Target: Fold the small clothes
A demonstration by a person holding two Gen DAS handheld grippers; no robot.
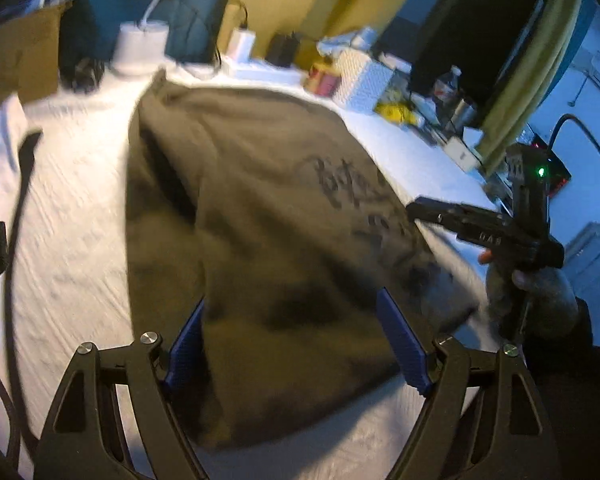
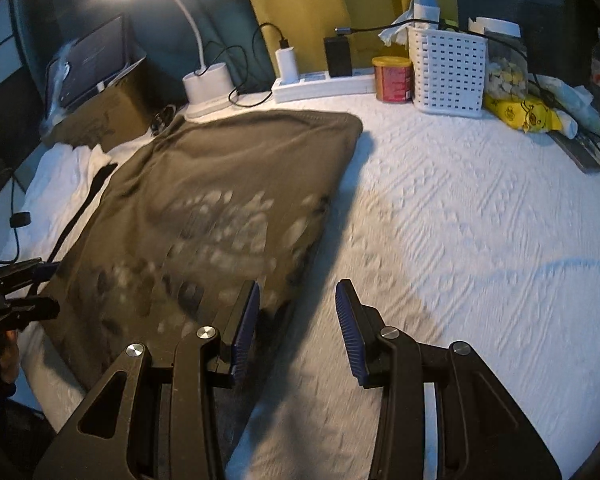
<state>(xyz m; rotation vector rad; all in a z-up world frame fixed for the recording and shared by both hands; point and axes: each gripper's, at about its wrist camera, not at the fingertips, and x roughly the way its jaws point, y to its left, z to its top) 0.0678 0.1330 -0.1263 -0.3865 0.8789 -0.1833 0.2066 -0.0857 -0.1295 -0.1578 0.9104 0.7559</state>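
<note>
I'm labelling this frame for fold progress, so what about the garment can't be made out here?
- Printed design on the brown garment: motion-blurred in both wrist views, unreadable.
- Its near edge: covered by the left gripper in the left view and by the right gripper in the right view.
- Garment type and layers: sleeves or neckline not distinguishable.

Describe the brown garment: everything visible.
The brown garment is a dark olive-brown, soft knit-looking top with a blurred printed graphic, pale in the right wrist view and dark in the left. It lies spread mostly flat, slightly rumpled, on the white textured bedspread; one edge looks folded over. Neither gripper visibly holds it.
</note>
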